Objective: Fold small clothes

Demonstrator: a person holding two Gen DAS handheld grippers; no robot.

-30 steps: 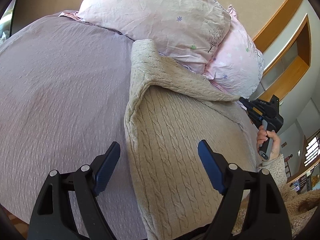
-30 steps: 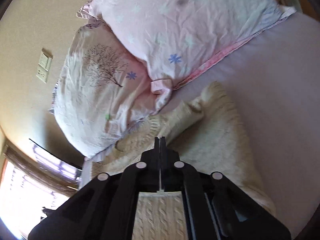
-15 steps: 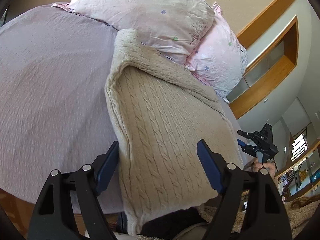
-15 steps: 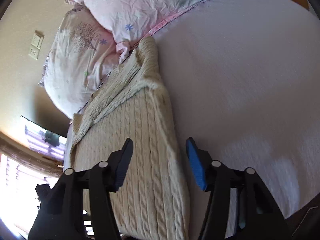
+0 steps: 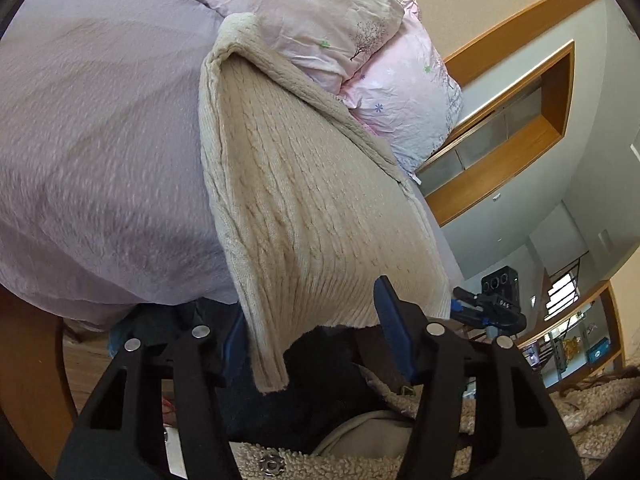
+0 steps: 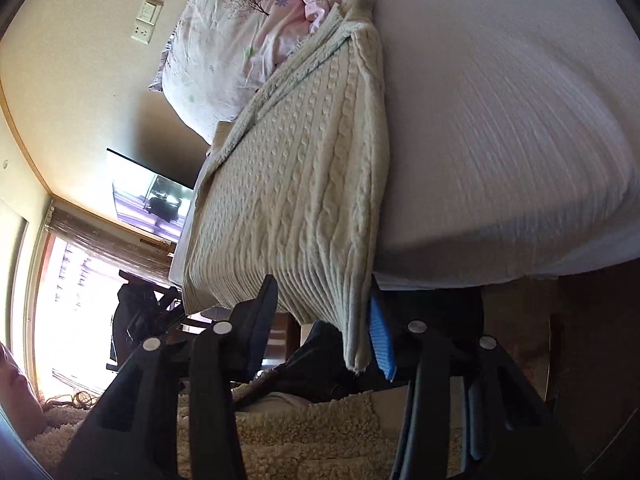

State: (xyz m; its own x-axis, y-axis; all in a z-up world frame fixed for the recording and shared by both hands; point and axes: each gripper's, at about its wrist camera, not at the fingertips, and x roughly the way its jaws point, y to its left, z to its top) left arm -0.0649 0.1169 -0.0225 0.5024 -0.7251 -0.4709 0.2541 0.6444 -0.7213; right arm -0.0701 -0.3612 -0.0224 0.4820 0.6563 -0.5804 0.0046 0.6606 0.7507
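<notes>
A cream cable-knit sweater (image 5: 304, 200) lies on the bed, its ribbed hem hanging over the near edge; it also shows in the right wrist view (image 6: 304, 200). My left gripper (image 5: 316, 336) is open, its blue pads either side of the hanging hem corner, not clamping it. My right gripper (image 6: 324, 324) is open too, its pads astride the hem's other corner. The right gripper also shows in the left wrist view (image 5: 484, 308), beyond the hem at the right.
The bed has a lilac cover (image 5: 100, 140) and pink flowered pillows (image 5: 320, 12) at its head, touching the sweater's far end. A wooden bed frame (image 5: 24, 360) lies below the mattress edge. My fleece-clad body (image 6: 320, 428) is close under both grippers.
The right gripper went from shut to open. Both grippers pulled back and down to the bed's near edge, and the sweater's hem now hangs over it between the pads.
</notes>
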